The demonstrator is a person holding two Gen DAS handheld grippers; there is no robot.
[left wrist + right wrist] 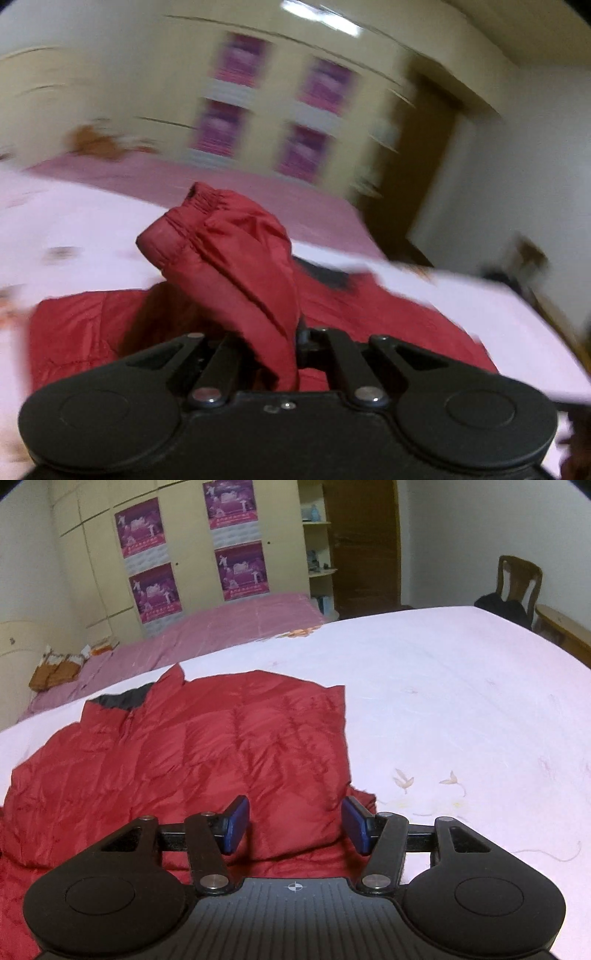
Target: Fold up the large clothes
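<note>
A red quilted puffer jacket lies spread on the pale pink bed sheet, its dark-lined collar at the far left. My left gripper is shut on the jacket's sleeve; the elastic cuff sticks up in front of the camera, above the jacket body. The left wrist view is motion-blurred. My right gripper is open with blue pads, hovering just over the jacket's near right edge, holding nothing.
A darker pink blanket covers the far side of the bed. A cream wardrobe with purple posters stands behind it. A wooden door, a wooden chair with dark clothing and a wooden bed end are at the right.
</note>
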